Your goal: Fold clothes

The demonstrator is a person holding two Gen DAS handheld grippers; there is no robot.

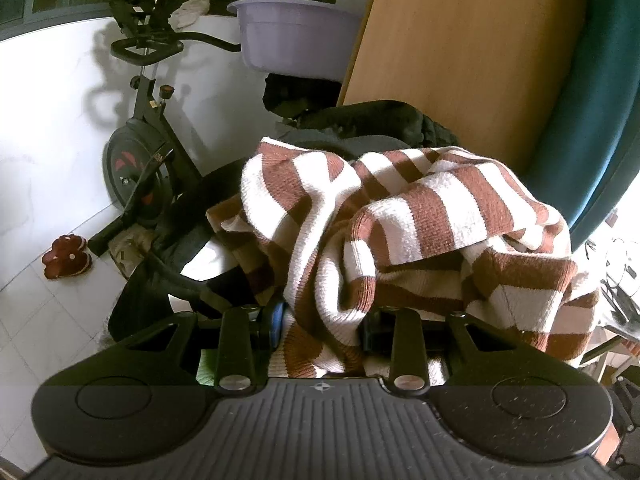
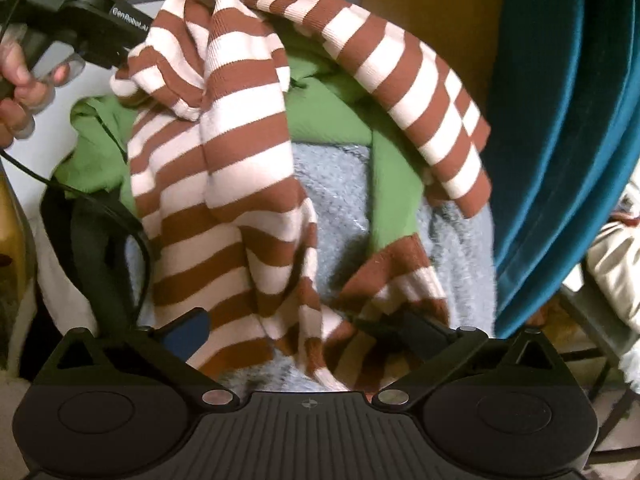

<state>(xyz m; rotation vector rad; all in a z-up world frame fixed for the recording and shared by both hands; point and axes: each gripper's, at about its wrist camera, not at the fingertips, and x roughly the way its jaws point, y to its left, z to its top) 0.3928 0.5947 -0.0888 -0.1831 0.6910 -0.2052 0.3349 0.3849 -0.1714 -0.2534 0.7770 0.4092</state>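
Observation:
A brown-and-white striped knit sweater [image 1: 400,216] hangs bunched in front of my left gripper [image 1: 324,326], whose fingers are close together and shut on a fold of it. In the right wrist view the same sweater [image 2: 224,168] is lifted, draping down over a green garment [image 2: 328,116] and a pale blue fluffy blanket [image 2: 340,200]. There the left gripper [image 2: 128,56] pinches the sweater's upper left edge, held by a person's hand [image 2: 16,80]. My right gripper [image 2: 304,334] stands open, its fingers wide apart, with the sweater's lower folds hanging between them.
Teal upholstery [image 2: 560,120] rises on the right. A wooden board [image 1: 460,48], a purple basin [image 1: 296,36], dark clothes [image 1: 380,120], an exercise bike [image 1: 140,152] and red slippers [image 1: 66,256] on the white tiled floor lie beyond the sweater.

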